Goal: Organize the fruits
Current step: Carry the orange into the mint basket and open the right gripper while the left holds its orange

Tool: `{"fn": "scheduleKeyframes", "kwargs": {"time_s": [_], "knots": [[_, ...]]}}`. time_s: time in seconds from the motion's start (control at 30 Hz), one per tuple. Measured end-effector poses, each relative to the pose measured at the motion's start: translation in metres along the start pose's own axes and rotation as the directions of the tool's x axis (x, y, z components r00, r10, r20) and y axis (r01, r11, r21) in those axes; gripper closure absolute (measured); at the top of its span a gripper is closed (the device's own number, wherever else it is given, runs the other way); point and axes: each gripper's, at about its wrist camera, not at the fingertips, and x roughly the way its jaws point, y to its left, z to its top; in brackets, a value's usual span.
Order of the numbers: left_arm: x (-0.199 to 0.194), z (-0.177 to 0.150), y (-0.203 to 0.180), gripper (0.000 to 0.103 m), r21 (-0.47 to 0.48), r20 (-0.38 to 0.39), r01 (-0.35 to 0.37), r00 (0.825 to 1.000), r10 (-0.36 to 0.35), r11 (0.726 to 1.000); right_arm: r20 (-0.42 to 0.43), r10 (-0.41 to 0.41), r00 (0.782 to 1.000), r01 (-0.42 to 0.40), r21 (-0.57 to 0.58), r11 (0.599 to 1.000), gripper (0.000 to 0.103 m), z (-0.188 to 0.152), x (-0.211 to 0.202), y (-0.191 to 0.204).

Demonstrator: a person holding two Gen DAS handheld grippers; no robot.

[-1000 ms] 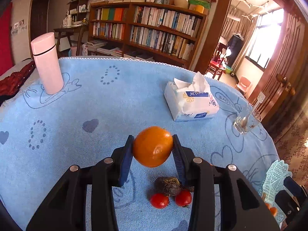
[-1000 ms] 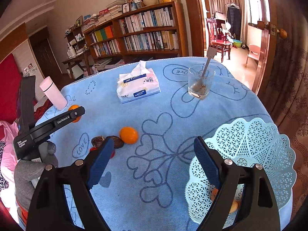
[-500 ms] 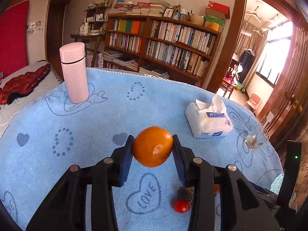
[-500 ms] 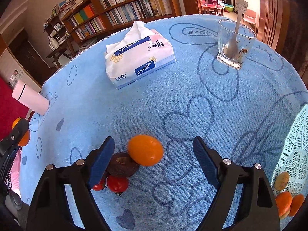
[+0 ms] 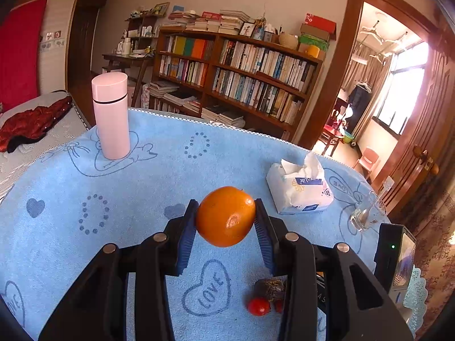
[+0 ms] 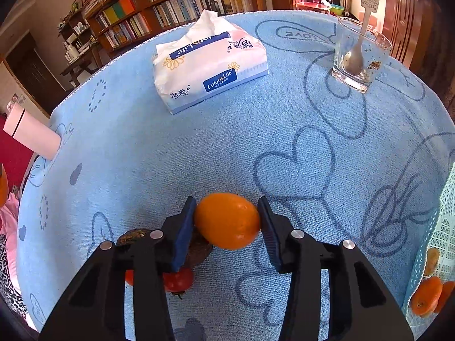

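My left gripper (image 5: 226, 220) is shut on an orange (image 5: 226, 216) and holds it above the blue tablecloth. In the left wrist view, a dark wrinkled fruit (image 5: 270, 287) and a cherry tomato (image 5: 258, 306) lie on the cloth below. My right gripper (image 6: 227, 220) points down at a second orange (image 6: 227, 221) resting on the cloth. Its jaws are closing, and both blue pads touch the orange's sides. Two dark fruits (image 6: 133, 234) and cherry tomatoes (image 6: 177, 281) lie just left of it, partly hidden by the left finger. A pale blue lattice basket (image 6: 446, 227) at the right edge holds small oranges (image 6: 426, 298).
A tissue pack (image 6: 210, 65) lies mid-table. A glass with a spoon (image 6: 358, 56) stands at the far right, and a pink flask (image 5: 111, 116) at the far left. A bookshelf (image 5: 236, 68) and a doorway lie beyond the table's far edge.
My right gripper came down over the orange on the cloth, and its wide jaws closed onto it. My left gripper kept its orange and rose slightly, swinging left of the fruit pile.
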Motion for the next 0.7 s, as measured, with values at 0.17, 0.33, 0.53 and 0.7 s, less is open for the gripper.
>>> {"fn": "scheduleKeyframes", "kwargs": {"time_s": [0.17, 0.33, 0.53, 0.7], "knots": [[-0.007, 0.001, -0.004, 0.063, 0.003, 0.017, 0.021, 1.000, -0.021, 1.000, 0.049, -0.015, 0.999, 0.017, -0.034, 0.999, 0.057, -0.002, -0.023, 0.000], [-0.017, 0.002, -0.009, 0.063, 0.011, 0.038, 0.037, 0.999, -0.037, 0.999, 0.093, -0.020, 0.995, 0.022, -0.026, 0.999, 0.057, -0.004, -0.052, -0.013], [-0.026, 0.001, -0.017, 0.063, 0.030, 0.056, 0.052, 0.997, -0.053, 0.998, 0.143, -0.042, 0.989, 0.043, 0.001, 0.999, 0.057, -0.005, -0.087, -0.043], [-0.035, -0.002, -0.028, 0.063, 0.059, 0.074, 0.074, 0.994, -0.079, 0.996, 0.174, -0.074, 0.982, 0.067, 0.049, 0.997, 0.057, -0.010, -0.112, -0.077]]}}
